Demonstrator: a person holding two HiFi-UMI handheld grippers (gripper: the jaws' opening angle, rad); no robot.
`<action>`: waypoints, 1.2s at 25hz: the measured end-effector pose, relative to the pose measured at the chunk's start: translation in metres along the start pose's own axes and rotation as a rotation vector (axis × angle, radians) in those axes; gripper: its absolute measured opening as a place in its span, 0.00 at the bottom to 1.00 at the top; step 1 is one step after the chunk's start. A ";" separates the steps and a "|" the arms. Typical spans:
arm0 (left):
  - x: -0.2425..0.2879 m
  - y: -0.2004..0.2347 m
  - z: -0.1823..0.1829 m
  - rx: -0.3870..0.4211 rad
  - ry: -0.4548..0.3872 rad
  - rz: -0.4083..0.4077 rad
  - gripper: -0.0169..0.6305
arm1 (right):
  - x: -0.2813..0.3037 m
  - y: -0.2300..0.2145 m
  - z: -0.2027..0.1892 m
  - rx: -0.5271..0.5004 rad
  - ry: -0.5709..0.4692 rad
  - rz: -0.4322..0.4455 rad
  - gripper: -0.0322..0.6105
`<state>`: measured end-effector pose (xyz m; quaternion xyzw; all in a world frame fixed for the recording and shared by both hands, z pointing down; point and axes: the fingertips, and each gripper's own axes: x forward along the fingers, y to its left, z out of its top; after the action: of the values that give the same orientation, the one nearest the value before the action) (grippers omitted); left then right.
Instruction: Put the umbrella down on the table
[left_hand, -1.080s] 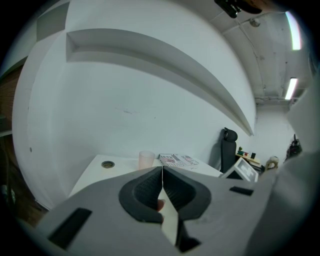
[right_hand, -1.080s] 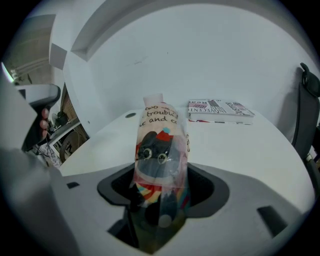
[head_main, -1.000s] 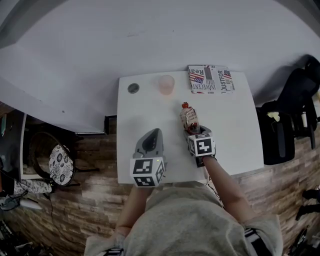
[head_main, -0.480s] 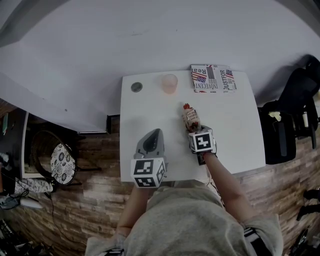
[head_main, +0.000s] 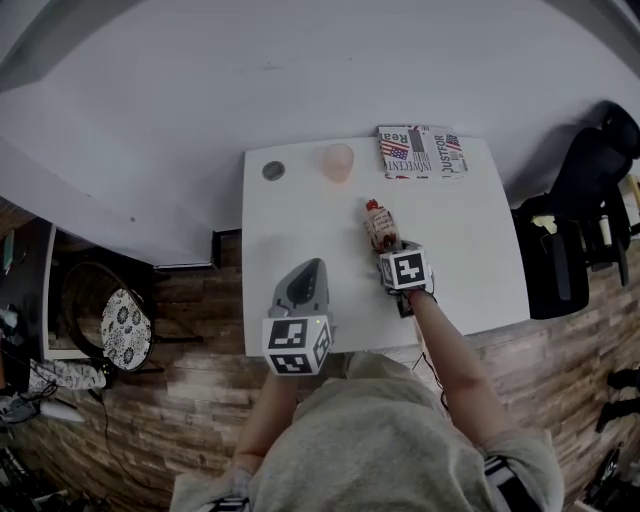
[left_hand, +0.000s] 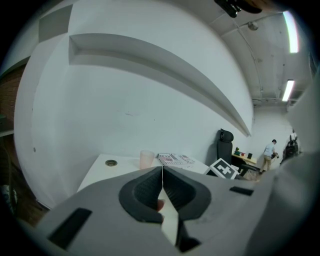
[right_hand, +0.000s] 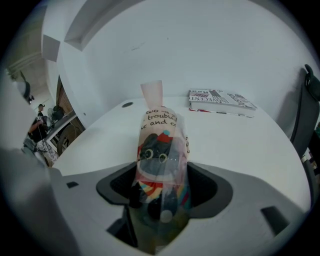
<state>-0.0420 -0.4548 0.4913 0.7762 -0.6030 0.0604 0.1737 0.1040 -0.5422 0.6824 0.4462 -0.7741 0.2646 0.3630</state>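
Note:
The folded umbrella is a short bundle in a clear sleeve with a cartoon cat print and a red tip. It points away from me over the middle of the white table. My right gripper is shut on its near end, with both dark pads pressed against the sleeve. Whether the umbrella touches the tabletop I cannot tell. My left gripper hangs over the table's front left, jaws shut with nothing between them.
At the table's far edge lie a printed book, a pale pink cup and a small round disc. A black office chair stands right of the table. A patterned round stool sits on the wood floor at left.
My right gripper has moved a little farther from me over the table, carrying the umbrella with it. The left gripper has stayed where it was.

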 end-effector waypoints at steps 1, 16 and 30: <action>-0.003 -0.001 0.000 0.001 0.000 -0.002 0.04 | -0.003 0.001 0.001 -0.005 -0.009 -0.006 0.51; -0.068 -0.009 -0.011 0.019 0.000 -0.036 0.04 | -0.102 0.045 0.008 0.010 -0.227 -0.039 0.51; -0.154 -0.019 -0.034 0.041 -0.021 -0.067 0.04 | -0.203 0.131 -0.030 0.034 -0.422 -0.026 0.43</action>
<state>-0.0603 -0.2982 0.4727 0.8000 -0.5771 0.0588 0.1533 0.0665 -0.3586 0.5274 0.5078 -0.8224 0.1735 0.1886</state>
